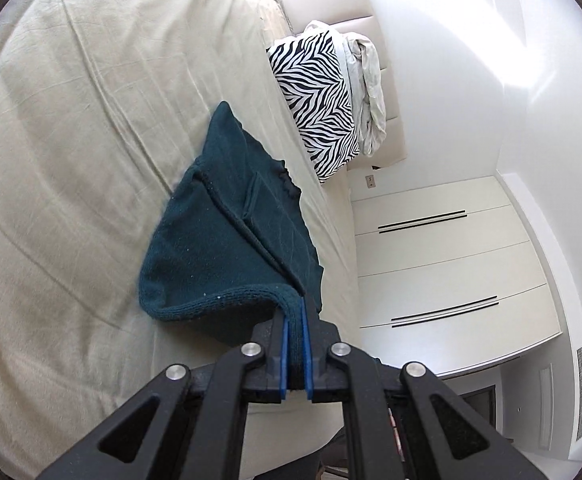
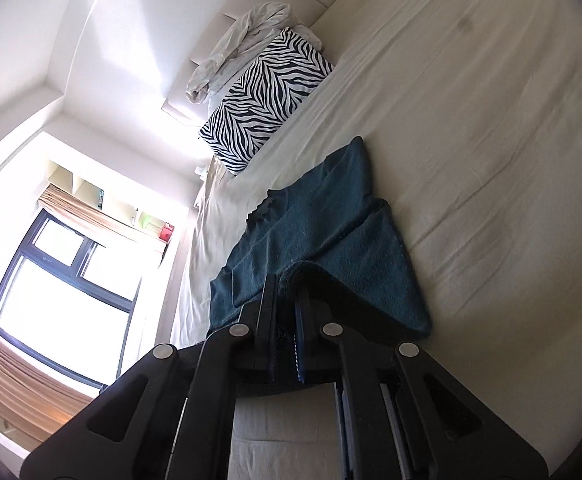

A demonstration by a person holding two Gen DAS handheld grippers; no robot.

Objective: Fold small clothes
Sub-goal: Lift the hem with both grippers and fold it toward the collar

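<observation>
dark teal knitted garment (image 1: 227, 216), small and soft, lies partly on a cream bedsheet (image 1: 71, 140), its near edge lifted off the bed. it looks light, limp and stretchy, with a thick ribbed hem that gives the firmest place to take hold; the looser knit would likely sag or pull out of shape. the left gripper (image 1: 296, 312) is clamped tight on that hem, cloth pinched between its blue pads. the right gripper (image 2: 287, 292) is likewise closed on the garment's near edge at another spot. farther up the bed rest a zebra-print pillow (image 1: 315, 100) and crumpled pale bedding (image 1: 371, 92).
</observation>
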